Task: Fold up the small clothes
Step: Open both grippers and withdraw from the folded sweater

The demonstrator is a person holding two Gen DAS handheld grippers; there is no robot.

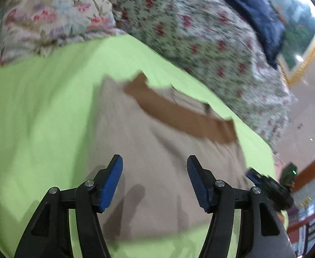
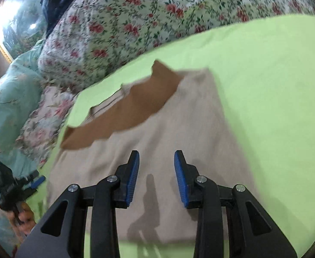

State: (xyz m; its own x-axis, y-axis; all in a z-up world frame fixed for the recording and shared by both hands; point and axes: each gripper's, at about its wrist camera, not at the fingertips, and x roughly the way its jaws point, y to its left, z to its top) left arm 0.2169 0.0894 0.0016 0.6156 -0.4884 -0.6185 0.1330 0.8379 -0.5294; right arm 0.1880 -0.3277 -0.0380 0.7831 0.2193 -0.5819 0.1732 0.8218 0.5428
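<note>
Beige garment (image 1: 148,150) spread flat on lime-green sheet (image 1: 39,118), central on the working surface, seen from both wrist views. Brown band (image 1: 179,111) curved across far end of garment, edges slightly lifted; a ribbed pale strip visible just beyond it. Near hem of garment lying just ahead of both tools.

Left gripper (image 1: 154,167): jaws standing wide, nothing between the blue pads (image 1: 112,185), held above the near part of the garment, no contact visible. Shadows of fingers cast on the fabric beneath.

Right gripper (image 2: 156,163): jaws at a narrower gap, parted, nothing clamped, pads (image 2: 132,178) clear of the cloth, positioned over the near middle of the garment. Shadow on fabric between the fingers.

Each tool visible in the other's view: right unit at the right edge of the left view, beside the garment's right side; left unit at the lower left edge of the right view, gripped by a hand (image 2: 22,217), off the garment's left side.

Floral quilt (image 2: 135,21) bunched along the far side of the sheet. Dark blue fabric (image 1: 260,15) beyond the quilt. Teal floral bedding (image 2: 8,107) to the left in the right view. Second floral pillow or cover (image 1: 41,15) at far left in the left view. Gold-framed picture (image 1: 303,34) on far wall. Both views motion-blurred; fine detail of garment not determinable.
</note>
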